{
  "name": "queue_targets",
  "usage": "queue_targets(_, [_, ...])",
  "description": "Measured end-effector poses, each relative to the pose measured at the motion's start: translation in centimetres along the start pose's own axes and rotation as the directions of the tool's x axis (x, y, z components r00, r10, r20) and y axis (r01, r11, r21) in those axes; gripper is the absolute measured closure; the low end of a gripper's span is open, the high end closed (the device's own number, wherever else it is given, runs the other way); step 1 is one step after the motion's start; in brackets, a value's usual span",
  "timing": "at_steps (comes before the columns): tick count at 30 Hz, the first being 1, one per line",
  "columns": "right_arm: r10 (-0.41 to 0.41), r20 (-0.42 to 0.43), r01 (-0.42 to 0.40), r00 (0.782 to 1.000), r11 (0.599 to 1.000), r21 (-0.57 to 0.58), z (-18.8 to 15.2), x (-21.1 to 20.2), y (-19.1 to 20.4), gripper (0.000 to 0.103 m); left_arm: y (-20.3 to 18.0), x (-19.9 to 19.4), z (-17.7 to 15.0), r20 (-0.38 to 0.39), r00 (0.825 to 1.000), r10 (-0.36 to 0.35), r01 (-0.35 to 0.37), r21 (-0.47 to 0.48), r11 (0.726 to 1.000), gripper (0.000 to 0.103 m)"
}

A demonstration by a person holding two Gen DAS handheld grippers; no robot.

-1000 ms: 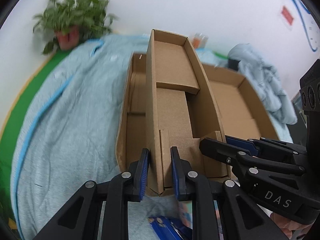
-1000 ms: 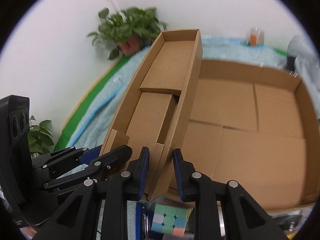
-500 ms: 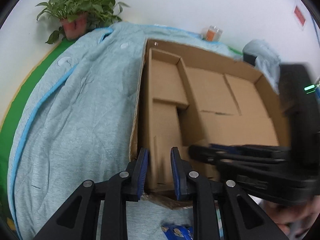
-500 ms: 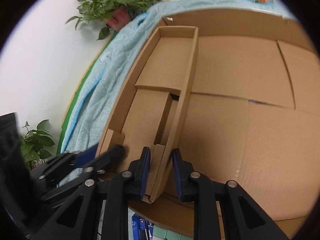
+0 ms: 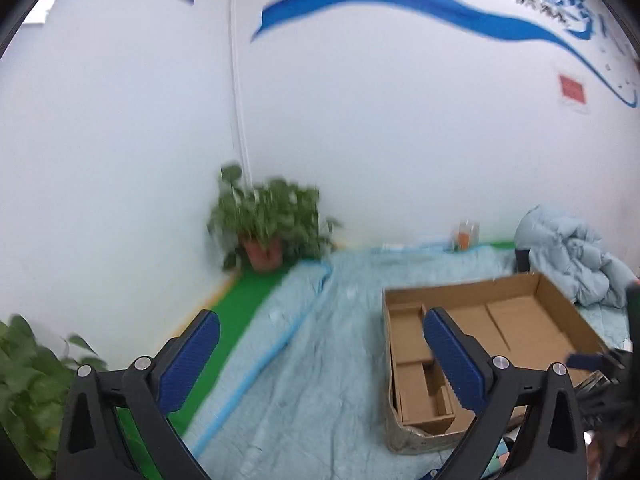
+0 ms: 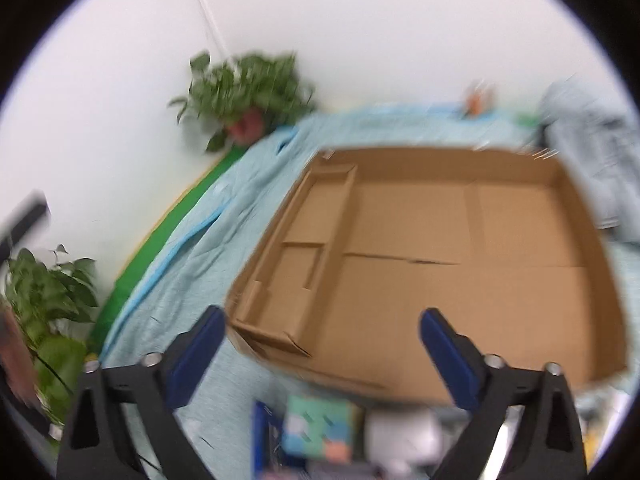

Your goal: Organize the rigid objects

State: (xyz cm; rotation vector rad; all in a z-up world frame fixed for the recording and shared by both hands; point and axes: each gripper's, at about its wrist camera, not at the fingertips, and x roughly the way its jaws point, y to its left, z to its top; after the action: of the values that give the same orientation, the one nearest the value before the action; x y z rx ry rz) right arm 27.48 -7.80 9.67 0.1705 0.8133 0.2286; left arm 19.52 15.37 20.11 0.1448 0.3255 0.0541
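Note:
A narrow cardboard tray lies inside the left side of a large open cardboard box; both also show in the left wrist view, the tray and the box. My left gripper is open and empty, raised above the blanket left of the box. My right gripper is open and empty, above the box's near edge. A pastel puzzle cube, a blue item and a white object lie blurred in front of the box.
A light blue blanket covers the surface, with a green strip along the wall. A potted plant stands in the corner and another at the left. A bundled blue cloth and a jar lie behind the box.
Both grippers let go of the narrow tray, opened wide and pulled back and up. The tray now lies flat in the left side of the big box.

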Motion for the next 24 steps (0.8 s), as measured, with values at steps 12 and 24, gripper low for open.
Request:
queue_targets(12, [-0.293,0.06,0.298,0.954,0.95,-0.097,-15.7,-12.3,0.0,0.0,-6.1,-9.2,-14.8,-0.265,0.916,-0.299,0.277,-0.119,0.953,0.0])
queue_targets(24, [-0.179,0.025,0.181,0.984,0.974,-0.139,-20.2,-12.6,-0.5,0.0,-13.0,-10.9,-21.0,-0.369,0.844,-0.388,0.359,-0.147,0.922,0.0])
